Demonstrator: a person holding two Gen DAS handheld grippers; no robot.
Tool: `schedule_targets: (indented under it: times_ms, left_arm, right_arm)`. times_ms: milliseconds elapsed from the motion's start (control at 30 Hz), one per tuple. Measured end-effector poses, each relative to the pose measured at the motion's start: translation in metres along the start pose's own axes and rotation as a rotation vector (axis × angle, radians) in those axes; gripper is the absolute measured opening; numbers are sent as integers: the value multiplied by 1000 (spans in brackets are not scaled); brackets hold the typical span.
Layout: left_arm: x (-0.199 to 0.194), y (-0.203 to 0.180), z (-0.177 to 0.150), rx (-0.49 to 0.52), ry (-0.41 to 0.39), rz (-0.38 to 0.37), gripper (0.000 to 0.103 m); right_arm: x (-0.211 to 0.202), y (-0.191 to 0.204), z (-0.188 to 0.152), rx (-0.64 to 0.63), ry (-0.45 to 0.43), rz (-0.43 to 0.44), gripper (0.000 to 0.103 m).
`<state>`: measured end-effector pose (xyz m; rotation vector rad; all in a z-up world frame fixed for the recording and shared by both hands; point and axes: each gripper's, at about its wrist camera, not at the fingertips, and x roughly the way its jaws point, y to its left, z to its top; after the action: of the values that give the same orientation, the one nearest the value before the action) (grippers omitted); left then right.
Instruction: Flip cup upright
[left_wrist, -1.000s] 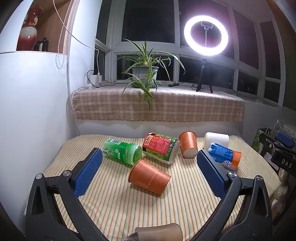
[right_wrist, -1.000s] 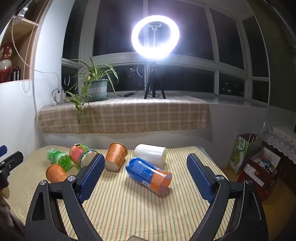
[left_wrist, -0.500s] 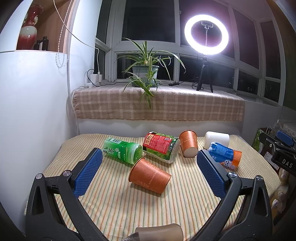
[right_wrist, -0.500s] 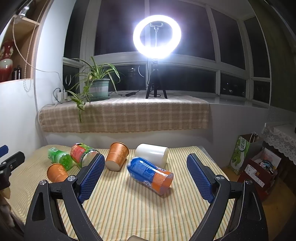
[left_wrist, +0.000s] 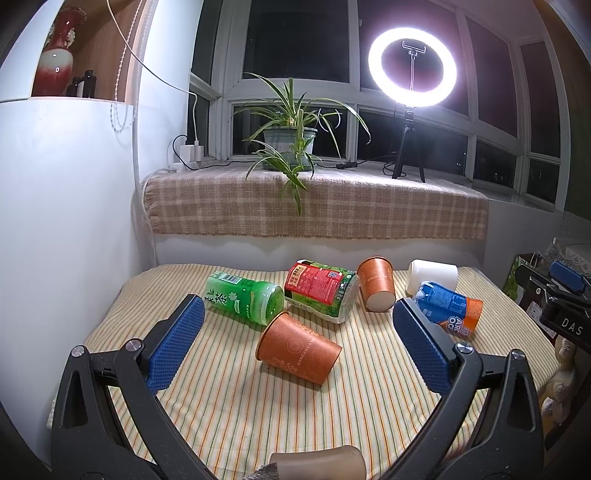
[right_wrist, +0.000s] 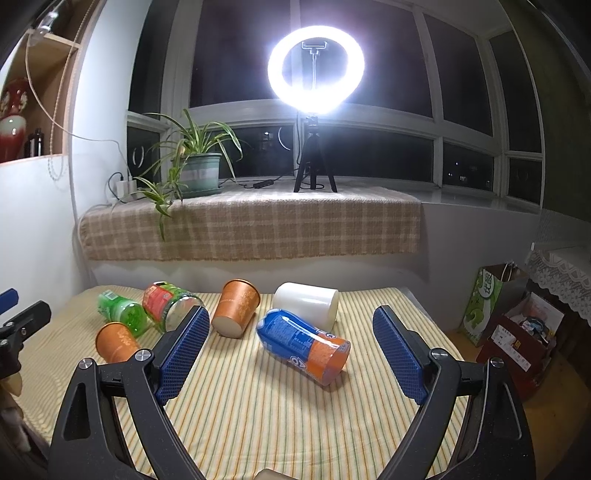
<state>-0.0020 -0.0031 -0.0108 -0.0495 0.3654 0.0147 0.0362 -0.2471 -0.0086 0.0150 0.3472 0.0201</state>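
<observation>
Six cups lie tipped over on the striped surface (left_wrist: 229, 398); none has been set upright yet. Nearest the left gripper (left_wrist: 299, 343) is an orange paper cup (left_wrist: 298, 349), on its side, mouth toward the green cup (left_wrist: 245, 297) just behind it, base toward the camera's right. The left gripper is held spread wide w/ nothing between its pads, above the surface & short of the cup. The right gripper (right_wrist: 291, 354) is likewise spread & empty, w/ the blue-orange cup (right_wrist: 303, 345) lying ahead of it. The orange cup is judged light, thin-walled & easily crushed or rolled. It's prob. best taken across the mid-body w/ a gentle squeeze, then rotated base-down.
</observation>
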Motion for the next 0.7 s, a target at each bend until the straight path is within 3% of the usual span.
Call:
schedule_targets:
  times_ms: [700]
  left_arm:
    - [3,1,-7,-2,2,0,103]
  right_arm:
    - [4,0,-3,-4,18,8,90]
